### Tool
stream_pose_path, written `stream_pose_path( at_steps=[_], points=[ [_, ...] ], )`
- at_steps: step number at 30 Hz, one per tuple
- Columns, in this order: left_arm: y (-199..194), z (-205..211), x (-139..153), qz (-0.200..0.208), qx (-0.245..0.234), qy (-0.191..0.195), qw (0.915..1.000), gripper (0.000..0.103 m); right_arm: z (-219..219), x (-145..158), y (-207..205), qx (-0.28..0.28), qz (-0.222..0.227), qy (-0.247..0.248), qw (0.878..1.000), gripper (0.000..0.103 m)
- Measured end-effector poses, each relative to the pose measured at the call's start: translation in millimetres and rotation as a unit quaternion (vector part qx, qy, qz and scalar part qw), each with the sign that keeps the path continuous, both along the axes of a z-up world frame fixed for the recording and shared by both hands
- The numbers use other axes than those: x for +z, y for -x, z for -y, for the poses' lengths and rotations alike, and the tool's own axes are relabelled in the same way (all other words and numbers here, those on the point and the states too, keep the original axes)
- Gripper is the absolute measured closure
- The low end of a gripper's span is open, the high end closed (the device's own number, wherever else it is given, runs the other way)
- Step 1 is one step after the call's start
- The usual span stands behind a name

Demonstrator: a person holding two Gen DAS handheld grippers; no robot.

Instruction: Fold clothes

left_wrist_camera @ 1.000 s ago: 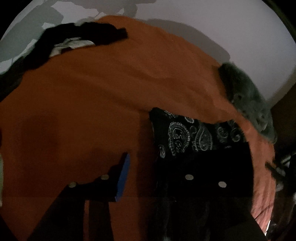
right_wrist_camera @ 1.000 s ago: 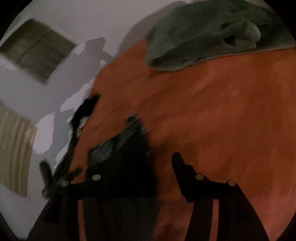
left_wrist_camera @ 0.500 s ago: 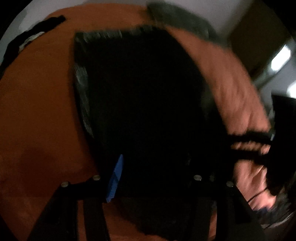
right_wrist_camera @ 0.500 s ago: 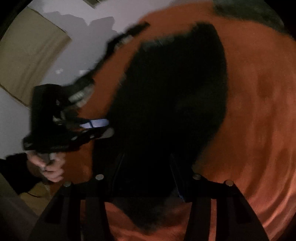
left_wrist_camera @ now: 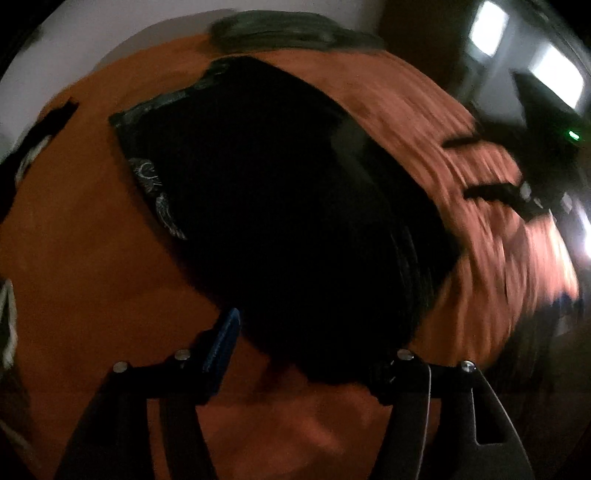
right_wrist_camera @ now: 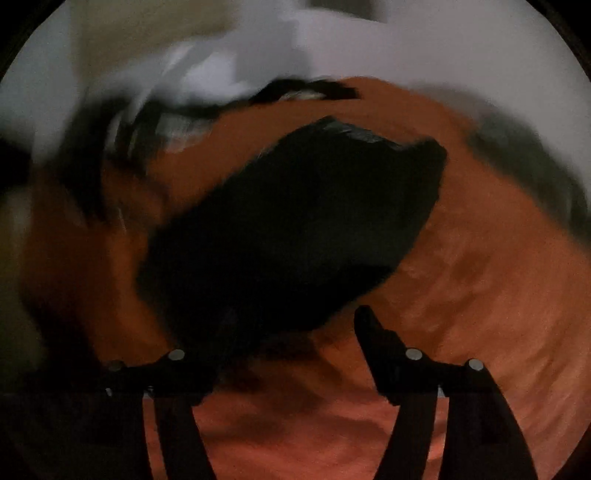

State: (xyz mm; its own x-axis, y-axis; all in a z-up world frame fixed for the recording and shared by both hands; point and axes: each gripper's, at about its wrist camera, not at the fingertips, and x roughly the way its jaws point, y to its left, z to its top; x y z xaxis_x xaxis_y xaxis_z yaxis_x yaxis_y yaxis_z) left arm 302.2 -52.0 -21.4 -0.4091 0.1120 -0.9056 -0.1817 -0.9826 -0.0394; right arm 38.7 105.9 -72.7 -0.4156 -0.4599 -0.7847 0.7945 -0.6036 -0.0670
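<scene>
The folded black garment (left_wrist_camera: 295, 206) lies on the orange cover (left_wrist_camera: 85, 240), bare cover on all its edges. Both the left gripper (left_wrist_camera: 306, 354) and the right gripper (right_wrist_camera: 280, 339) are opening, jaws wide; the garment's near edge seems to lie between them, free.

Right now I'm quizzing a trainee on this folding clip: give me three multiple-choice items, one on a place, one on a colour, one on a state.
1. Where does the black garment lie?
A. on the orange cover
B. on the floor
C. in a basket

2. What colour is the bundle at the cover's far edge?
A. yellow
B. grey-green
C. pink

3. How do the left gripper and right gripper stand?
A. both clamped on the garment
B. both carrying a hanger
C. both opening, pressing on nothing

Answers: 1 A, orange shows all round it; 2 B, dull grey-green; 3 C, fingers stand apart, with the garment's near edge between them.
</scene>
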Motion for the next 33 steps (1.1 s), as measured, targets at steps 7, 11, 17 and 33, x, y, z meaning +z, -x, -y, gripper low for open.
stream_pose_path(
  at_steps=[7, 11, 17, 33],
  points=[
    [-45, -38, -20, -0.07, -0.157, 0.13, 0.9764, 0.04, 28, -35, -78, 0.168, -0.159, -0.126, 0.965, 0.037],
    [-43, -53, -40, -0.103, -0.199, 0.209, 0.9519, 0.04, 36, -62, -89, 0.21, -0.231, -0.19, 0.931, 0.037],
    [-54, -51, -52, -0.124, -0.282, 0.25, 0.9177, 0.04, 23, -74, -82, 0.244, -0.28, -0.218, 0.902, 0.037],
    [-43, -45, -80, -0.196, -0.392, 0.267, 0.8581, 0.04, 38, -88, -54, 0.327, -0.322, -0.194, 0.867, 0.028]
  ],
)
